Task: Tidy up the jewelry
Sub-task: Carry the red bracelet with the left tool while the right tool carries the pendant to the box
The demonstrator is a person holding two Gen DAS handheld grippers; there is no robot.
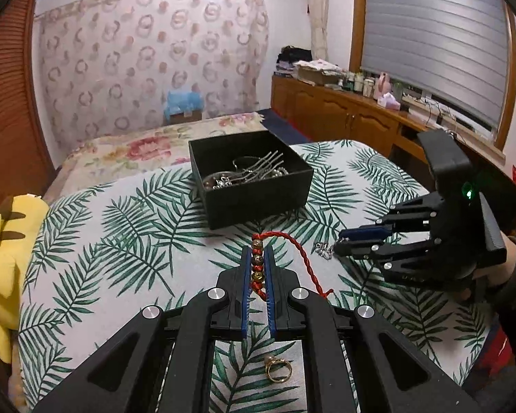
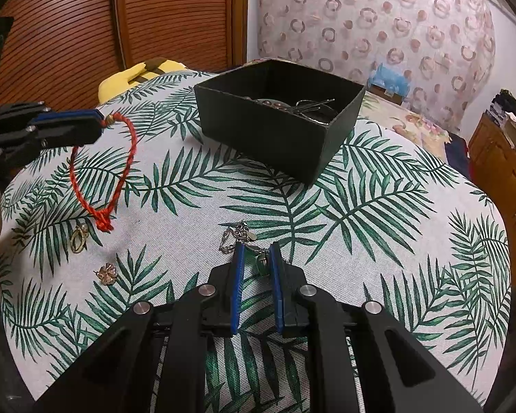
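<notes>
My left gripper (image 1: 258, 251) is shut on the beaded part of a red braided bracelet (image 1: 302, 254), lifted off the leaf-print table (image 1: 127, 241). In the right wrist view the left gripper (image 2: 99, 124) holds the bracelet (image 2: 132, 144), whose loop hangs down, its knot at the cloth. A black box (image 1: 258, 203) (image 2: 268, 137) with silver pieces inside stands beyond. My right gripper (image 2: 257, 249) (image 1: 340, 241) rests tips-down over a silver chain (image 2: 237, 235) (image 1: 323, 249). Its jaws stand narrowly apart, one end of the chain lies between them, and bare cloth shows beside it.
A gold ring (image 1: 278, 370) (image 2: 78, 239) and a small gold flower piece (image 2: 106, 273) lie on the cloth near the front. A yellow plush (image 1: 3, 251) sits off the table's left edge. A bed and a wooden cabinet (image 1: 344, 117) stand behind.
</notes>
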